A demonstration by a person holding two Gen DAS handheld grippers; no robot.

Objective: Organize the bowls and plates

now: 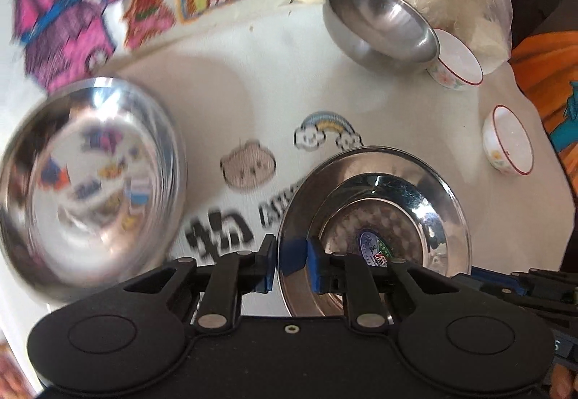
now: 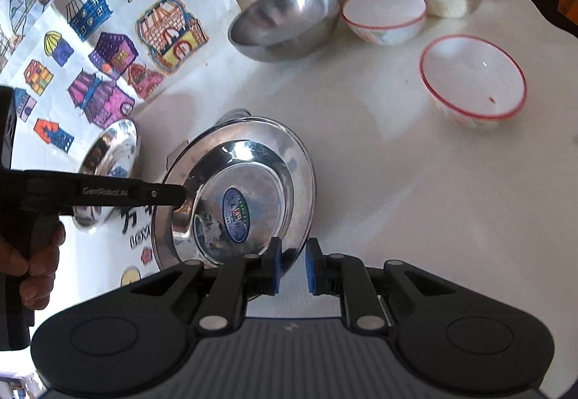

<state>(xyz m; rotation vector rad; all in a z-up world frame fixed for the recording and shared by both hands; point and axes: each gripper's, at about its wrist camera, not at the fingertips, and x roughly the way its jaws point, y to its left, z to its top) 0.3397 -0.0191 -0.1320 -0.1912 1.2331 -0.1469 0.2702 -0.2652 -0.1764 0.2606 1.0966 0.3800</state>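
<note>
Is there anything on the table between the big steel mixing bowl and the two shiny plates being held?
Nothing: just bare white cloth lies between the steel bowl and the stacked plates, clearest in the right wrist view.

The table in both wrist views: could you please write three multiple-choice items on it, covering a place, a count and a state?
1. What stands beside the deep steel bowl at the far side? A. a white bowl B. a mug C. a kettle
2. How many white red-rimmed bowls are there? A. one B. two C. four
3. The stickered steel plate is: A. lying free B. gripped at its rim by both grippers C. covered by a cloth
Answers: 1 A, they sit next to each other; 2 B, a second stands apart; 3 B, the left gripper and right gripper pinch its rim.
</note>
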